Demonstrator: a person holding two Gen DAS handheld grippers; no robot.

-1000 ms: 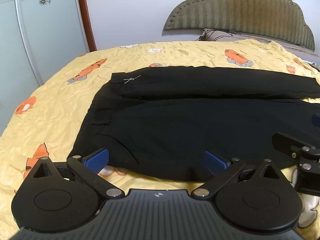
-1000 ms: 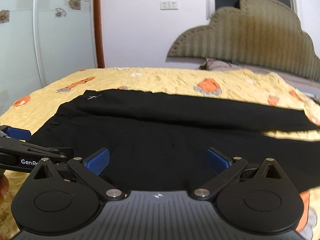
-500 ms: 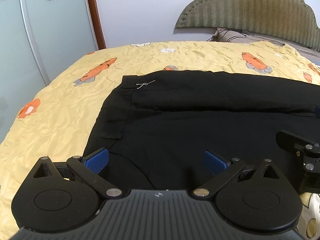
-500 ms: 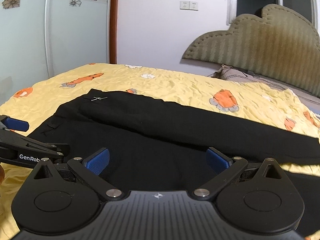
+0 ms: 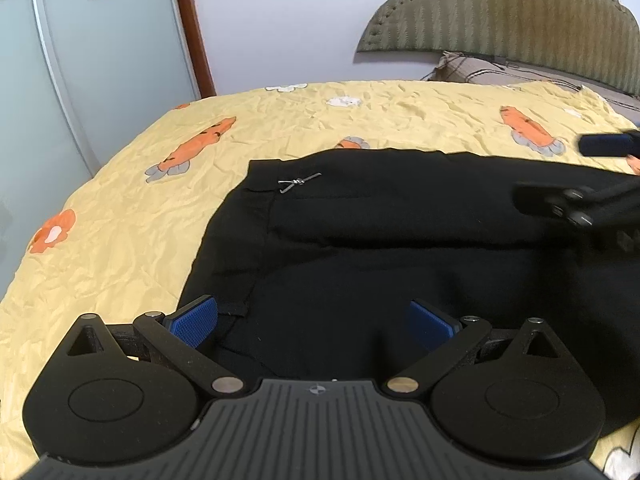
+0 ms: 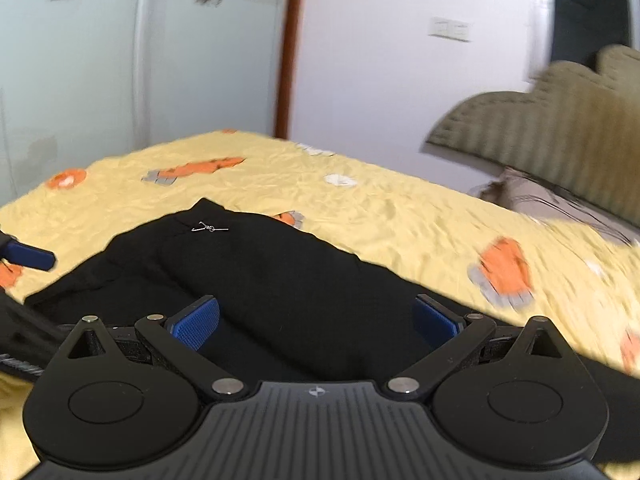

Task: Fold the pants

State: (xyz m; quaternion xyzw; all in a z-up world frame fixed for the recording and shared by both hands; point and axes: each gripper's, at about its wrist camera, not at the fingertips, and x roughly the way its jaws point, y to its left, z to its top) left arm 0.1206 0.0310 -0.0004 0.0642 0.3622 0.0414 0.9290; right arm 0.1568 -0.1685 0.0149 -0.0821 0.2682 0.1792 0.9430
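Black pants spread on the bed, both tools wide apart above them.

The black pants (image 5: 360, 248) lie flat on the yellow bed sheet (image 5: 120, 216) printed with orange carrots, one leg folded over the other, a small metal clasp (image 5: 299, 182) near the waistband. The left tool (image 5: 314, 318) hovers over the waist end, its blue pads (image 5: 192, 320) spread and gripping nothing. The right tool (image 6: 316, 318) is likewise spread and empty over the legs.
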